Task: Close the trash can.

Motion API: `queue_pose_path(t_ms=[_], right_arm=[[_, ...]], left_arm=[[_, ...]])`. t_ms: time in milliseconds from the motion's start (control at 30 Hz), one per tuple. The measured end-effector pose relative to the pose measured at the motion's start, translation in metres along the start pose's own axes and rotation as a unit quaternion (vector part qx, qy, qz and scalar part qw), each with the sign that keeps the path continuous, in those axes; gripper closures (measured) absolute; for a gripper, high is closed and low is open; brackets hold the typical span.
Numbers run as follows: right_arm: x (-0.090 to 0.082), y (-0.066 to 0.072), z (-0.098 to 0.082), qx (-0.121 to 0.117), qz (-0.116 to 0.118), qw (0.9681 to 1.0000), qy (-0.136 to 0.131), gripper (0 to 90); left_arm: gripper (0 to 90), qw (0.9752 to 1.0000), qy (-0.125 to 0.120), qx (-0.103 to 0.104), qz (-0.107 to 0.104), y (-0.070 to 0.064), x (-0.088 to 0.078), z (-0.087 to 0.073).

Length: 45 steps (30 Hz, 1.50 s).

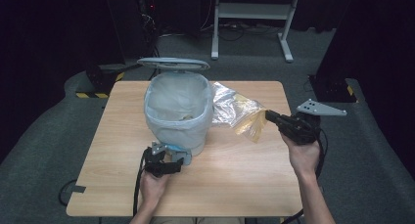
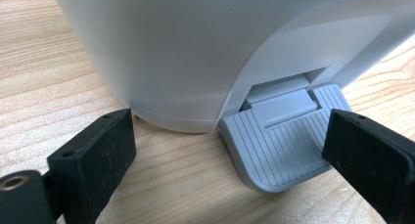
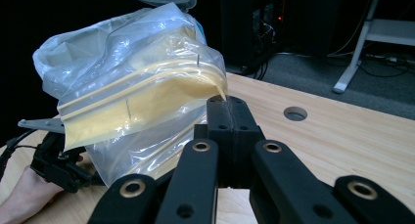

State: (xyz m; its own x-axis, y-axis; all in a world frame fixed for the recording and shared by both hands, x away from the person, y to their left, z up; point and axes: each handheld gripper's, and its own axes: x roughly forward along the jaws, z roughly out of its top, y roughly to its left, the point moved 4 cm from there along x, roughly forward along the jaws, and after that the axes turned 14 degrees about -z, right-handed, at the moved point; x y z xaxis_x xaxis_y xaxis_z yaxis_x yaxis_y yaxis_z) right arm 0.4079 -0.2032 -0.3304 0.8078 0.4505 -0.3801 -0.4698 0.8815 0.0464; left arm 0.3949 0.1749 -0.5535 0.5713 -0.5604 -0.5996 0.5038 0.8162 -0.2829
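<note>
1. No readable brand, label or writing anywhere on bin, bag or grippers.
2. Right gripper (image 1: pixel 270 117) clenched on a corner of the clear plastic bag (image 1: pixel 235 109), yellow zip strip pinched right at the jaw tips, bag lifted off the wooden table (image 1: pixel 244 185) and billowing beyond the tips toward the bin.
3. Contents of the bag impossible to make out.
4. White pedal bin (image 1: pixel 178 111) just ahead of the left gripper (image 1: pixel 169 158), lid (image 1: pixel 173 63) tipped up, pale liner inside, something small and yellowish low in it.
5. Left gripper released, jaws spread wide at the bin's foot; grey ribbed pedal (image 2: pixel 281 145) lying between them, nearer one jaw, whether touched hard to tell.
</note>
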Motion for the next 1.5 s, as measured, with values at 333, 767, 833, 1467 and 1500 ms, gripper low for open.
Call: queue_pose_path(t_ms=[333,767,833,1467,1500], right_arm=[[0.007,0.012,0.013,-0.009,0.012,0.9999,0.001,90.0],[0.017,0.024,0.026,-0.017,0.024,0.9996,0.002,90.0],[0.020,0.026,0.028,-0.017,0.025,0.9995,0.002,90.0],[0.040,0.046,0.043,-0.029,0.037,0.9989,0.007,90.0],[0.042,0.048,0.044,-0.029,0.038,0.9988,0.008,90.0]], left_arm=[[5.8,1.0000,0.000,-0.001,-0.001,0.000,0.000,0.000],[5.8,1.0000,0.000,-0.001,-0.001,0.000,0.000,0.000],[5.8,1.0000,0.000,-0.001,-0.001,0.000,0.000,0.000],[5.8,1.0000,0.000,-0.001,-0.002,0.000,0.000,0.000],[5.8,1.0000,-0.001,-0.001,-0.002,0.000,0.000,0.000]])
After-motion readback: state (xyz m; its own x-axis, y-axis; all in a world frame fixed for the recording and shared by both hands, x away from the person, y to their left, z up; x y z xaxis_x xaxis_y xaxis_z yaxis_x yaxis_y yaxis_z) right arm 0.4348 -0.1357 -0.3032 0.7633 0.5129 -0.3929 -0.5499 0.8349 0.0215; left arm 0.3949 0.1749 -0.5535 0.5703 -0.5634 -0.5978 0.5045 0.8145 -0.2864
